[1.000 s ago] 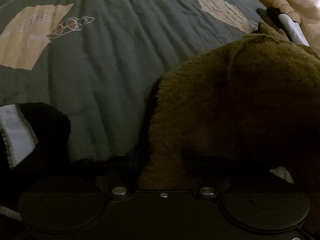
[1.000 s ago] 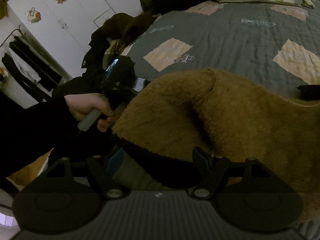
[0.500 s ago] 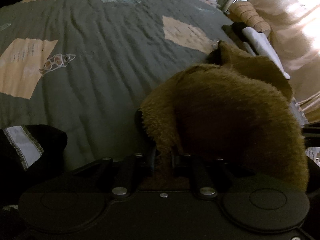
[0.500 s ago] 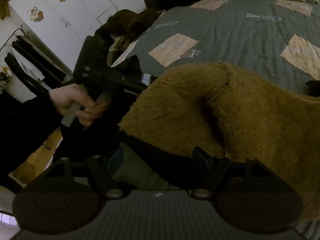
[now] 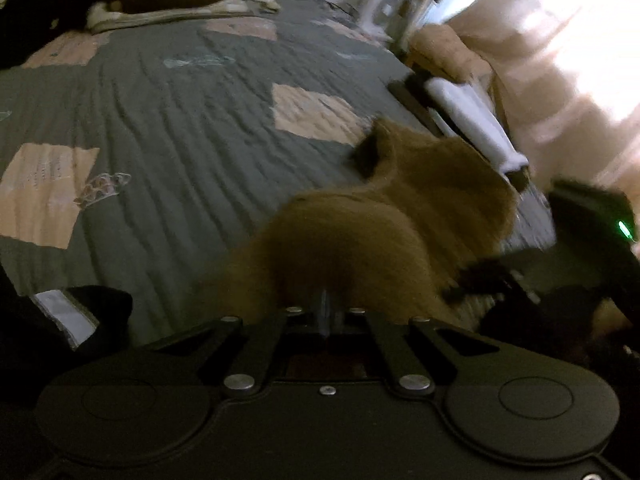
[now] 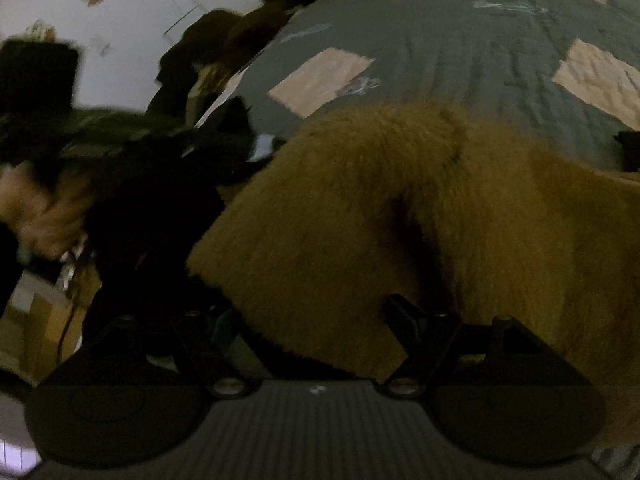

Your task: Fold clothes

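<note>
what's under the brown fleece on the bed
The brown fleece lies on the gray quilt. A dark lining edge shows at its lower rim. Whatever else lies beneath it is covered, including the tips of the right gripper's fingers.

Left wrist view: open grey quilt (image 5: 192, 128) spans 9 to 12 o'clock. Brown fleece garment (image 5: 384, 232) blocks 12 to 2 o'clock directly ahead of the fingers. Black garment (image 5: 80, 312) obstructs 8 o'clock. Stacked folded clothes (image 5: 180, 4) occupy 11 o'clock, far edge. Right gripper (image 5: 492, 280) stands at 3 o'clock.
</note>
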A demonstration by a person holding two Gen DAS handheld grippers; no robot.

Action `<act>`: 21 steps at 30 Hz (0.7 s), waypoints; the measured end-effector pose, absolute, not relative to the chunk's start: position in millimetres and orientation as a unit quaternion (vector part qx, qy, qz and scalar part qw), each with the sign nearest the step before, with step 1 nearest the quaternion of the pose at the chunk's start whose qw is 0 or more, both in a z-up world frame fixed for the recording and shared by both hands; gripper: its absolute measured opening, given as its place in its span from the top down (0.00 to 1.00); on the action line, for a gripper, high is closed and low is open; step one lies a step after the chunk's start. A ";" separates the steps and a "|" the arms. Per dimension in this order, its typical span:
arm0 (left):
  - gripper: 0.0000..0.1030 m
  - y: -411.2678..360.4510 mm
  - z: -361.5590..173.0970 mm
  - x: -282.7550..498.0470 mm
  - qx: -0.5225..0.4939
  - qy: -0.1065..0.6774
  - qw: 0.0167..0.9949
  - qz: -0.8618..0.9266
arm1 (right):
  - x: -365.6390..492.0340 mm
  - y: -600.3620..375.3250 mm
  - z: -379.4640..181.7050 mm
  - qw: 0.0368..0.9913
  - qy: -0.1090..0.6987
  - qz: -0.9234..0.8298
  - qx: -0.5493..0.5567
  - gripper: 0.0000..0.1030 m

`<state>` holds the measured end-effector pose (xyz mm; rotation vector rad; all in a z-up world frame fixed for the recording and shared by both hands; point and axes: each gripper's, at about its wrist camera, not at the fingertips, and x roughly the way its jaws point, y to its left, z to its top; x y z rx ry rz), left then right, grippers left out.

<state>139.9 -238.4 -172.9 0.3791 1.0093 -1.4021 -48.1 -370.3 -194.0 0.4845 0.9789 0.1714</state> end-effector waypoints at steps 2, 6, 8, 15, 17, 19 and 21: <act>1.00 -239.8 -175.4 134.6 0.178 0.440 0.632 -0.613 | -44.6 -369.9 -198.6 0.851 0.465 0.073 0.235 0.25; 0.97 -248.3 -184.8 149.7 0.197 0.435 0.653 -0.588 | -42.5 -370.7 -204.7 0.849 0.467 0.063 0.240 0.25; 0.95 -257.1 -192.9 165.1 0.213 0.440 0.661 -0.570 | -44.6 -372.1 -206.1 0.847 0.470 0.062 0.240 0.25; 0.15 -277.9 -228.5 198.8 0.231 0.417 0.677 -0.560 | -52.4 -376.3 -207.0 0.845 0.474 0.061 0.241 0.25; 0.15 -281.7 -237.2 199.7 0.232 0.413 0.666 -0.577 | -53.4 -375.1 -206.4 0.847 0.472 0.064 0.234 0.25; 0.14 -290.7 -251.0 204.0 0.247 0.438 0.646 -0.574 | -54.4 -373.9 -205.7 0.850 0.471 0.067 0.227 0.25; 0.14 -299.0 -263.1 208.5 0.264 0.460 0.634 -0.563 | -56.4 -372.9 -204.1 0.851 0.470 0.070 0.223 0.24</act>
